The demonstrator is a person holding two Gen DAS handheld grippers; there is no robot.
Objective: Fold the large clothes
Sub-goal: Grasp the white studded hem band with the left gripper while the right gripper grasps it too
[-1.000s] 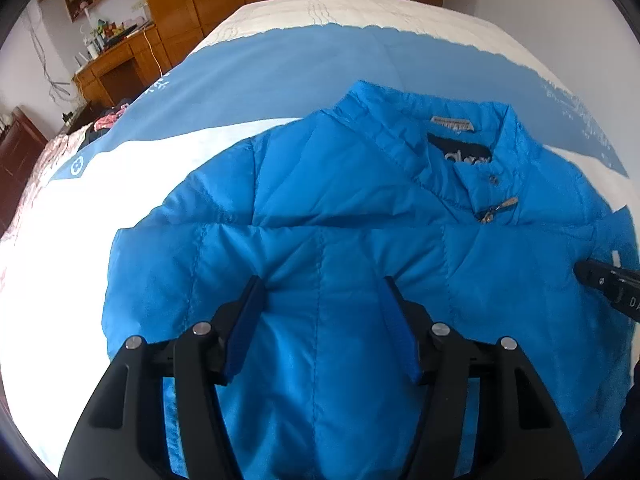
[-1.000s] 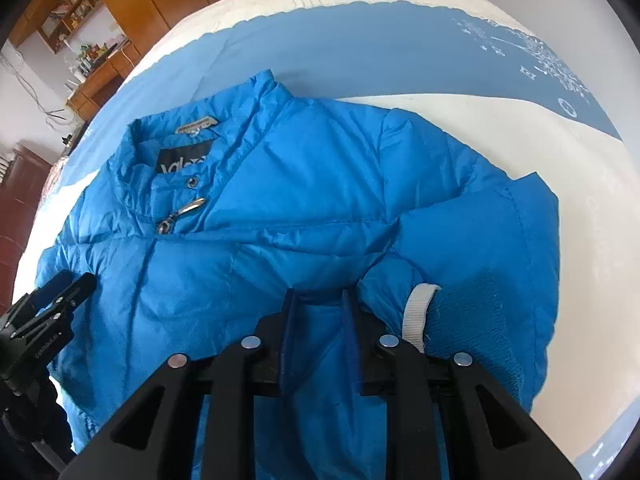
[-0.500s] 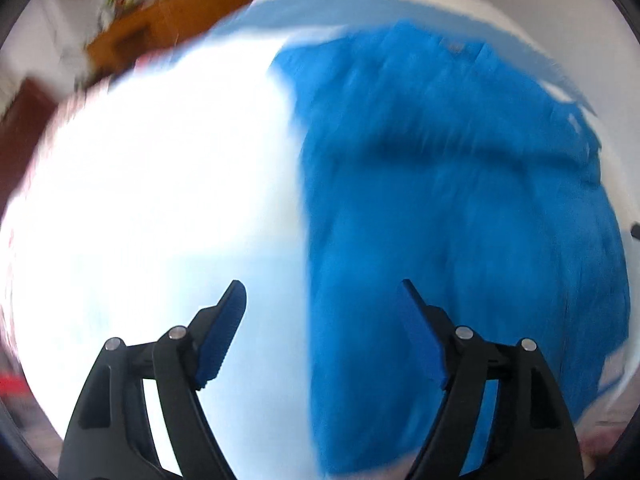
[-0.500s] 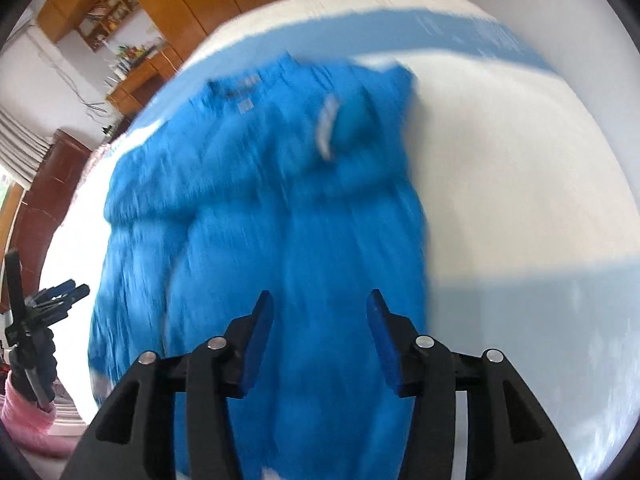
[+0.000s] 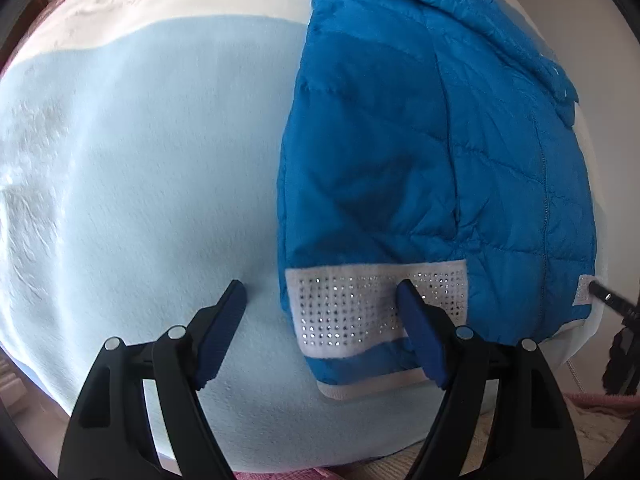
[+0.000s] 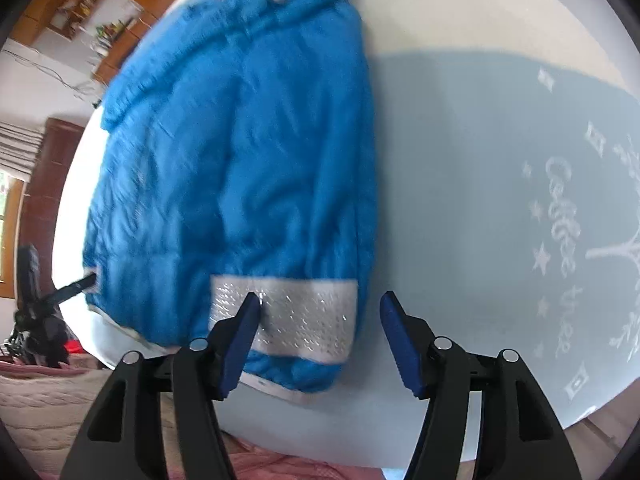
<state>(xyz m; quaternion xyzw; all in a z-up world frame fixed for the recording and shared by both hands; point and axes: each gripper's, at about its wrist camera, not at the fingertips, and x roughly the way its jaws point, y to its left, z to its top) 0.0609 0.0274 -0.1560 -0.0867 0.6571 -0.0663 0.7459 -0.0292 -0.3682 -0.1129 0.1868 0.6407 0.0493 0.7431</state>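
Note:
A blue puffer jacket (image 5: 420,152) lies on the bed with both sleeves folded in over the body, collar at the far end. It also shows in the right wrist view (image 6: 240,160). Its white studded hem band (image 5: 372,312) lies at the near edge of the bed. My left gripper (image 5: 320,312) is open and empty, just above the hem's left corner. My right gripper (image 6: 320,320) is open and empty, above the hem band (image 6: 288,320) at its right corner. The tip of each gripper shows at the other view's edge.
The bed (image 5: 140,180) has a pale blue and white blanket, with printed writing (image 6: 568,240) to the right of the jacket. Wooden cabinets and shelves (image 6: 80,8) stand at the far left. A pink cover (image 6: 280,468) lies below the bed's near edge.
Both grippers have pulled back from the jacket's chest to the hem at the near bed edge. The right gripper let go of the sleeve cuff and opened wide.

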